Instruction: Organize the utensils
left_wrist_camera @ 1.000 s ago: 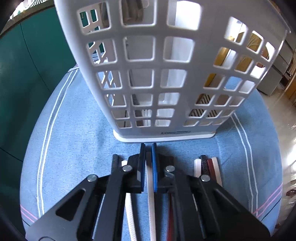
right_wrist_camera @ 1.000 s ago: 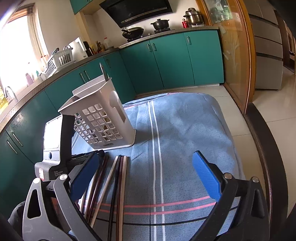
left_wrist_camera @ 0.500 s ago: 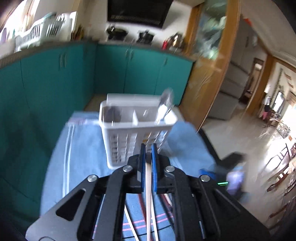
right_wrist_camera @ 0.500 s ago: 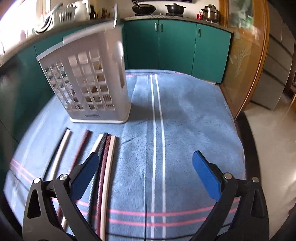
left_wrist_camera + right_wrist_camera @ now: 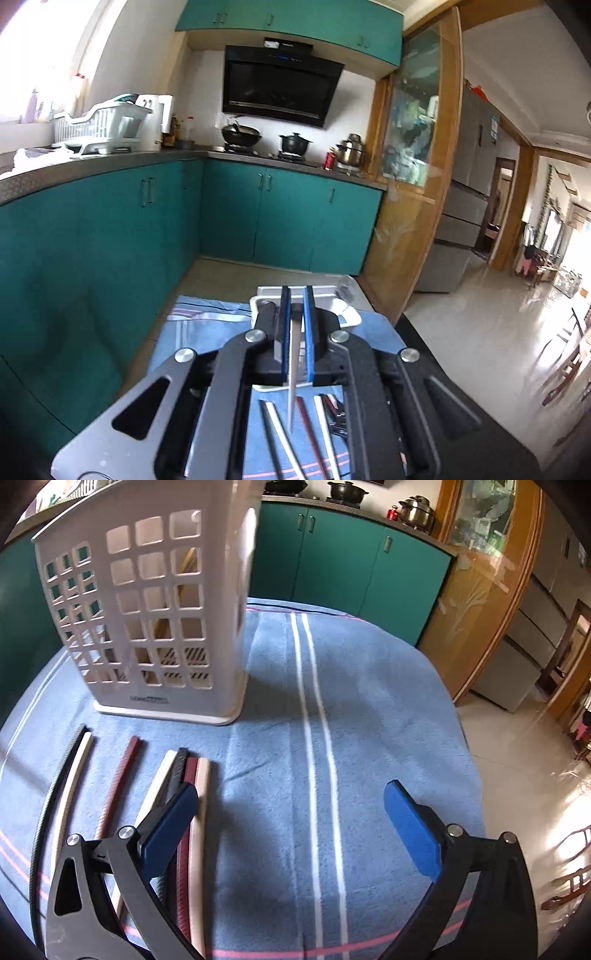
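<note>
Fingers of the left gripper pinch one white chopstick that hangs below them above the basket, so it could swing and miss the rim, while the right gripper gapes wide, holding nothing.

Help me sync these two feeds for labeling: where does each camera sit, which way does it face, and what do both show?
Left wrist: rides the left tongs, raised and facing level across the kitchen; its own blue fingers are shut on a white chopstick above the white basket.
Right wrist: rides the right tongs, angled down at the blue cloth; its open blue fingers frame the loose chopsticks.
Shared: basket, cloth, loose chopsticks, teal cabinets, stove pots.
</note>
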Demonstrator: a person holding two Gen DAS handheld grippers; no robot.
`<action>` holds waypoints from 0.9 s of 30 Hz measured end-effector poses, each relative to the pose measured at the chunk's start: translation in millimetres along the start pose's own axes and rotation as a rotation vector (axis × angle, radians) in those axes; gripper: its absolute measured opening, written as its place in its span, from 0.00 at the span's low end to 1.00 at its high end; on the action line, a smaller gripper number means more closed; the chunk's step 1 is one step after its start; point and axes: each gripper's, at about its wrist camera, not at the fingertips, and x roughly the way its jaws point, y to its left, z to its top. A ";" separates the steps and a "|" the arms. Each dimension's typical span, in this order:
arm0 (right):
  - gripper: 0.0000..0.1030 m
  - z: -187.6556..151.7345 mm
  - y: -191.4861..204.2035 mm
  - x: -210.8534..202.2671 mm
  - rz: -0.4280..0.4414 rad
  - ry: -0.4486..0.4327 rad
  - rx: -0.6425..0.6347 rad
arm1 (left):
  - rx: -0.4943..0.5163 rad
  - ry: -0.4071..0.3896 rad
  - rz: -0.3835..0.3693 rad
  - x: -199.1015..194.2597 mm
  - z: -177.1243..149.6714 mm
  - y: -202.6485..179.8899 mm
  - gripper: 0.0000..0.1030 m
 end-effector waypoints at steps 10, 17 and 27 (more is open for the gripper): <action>0.96 10.9 13.8 13.6 -0.044 0.043 -0.043 | -0.031 -0.003 0.005 -13.8 4.1 32.5 0.06; 0.50 35.3 9.3 26.3 0.092 0.108 -0.038 | -0.040 0.018 0.020 -8.6 5.7 41.6 0.06; 0.07 53.3 11.4 31.2 0.186 0.172 -0.010 | -0.036 0.052 0.011 -1.2 7.7 44.0 0.06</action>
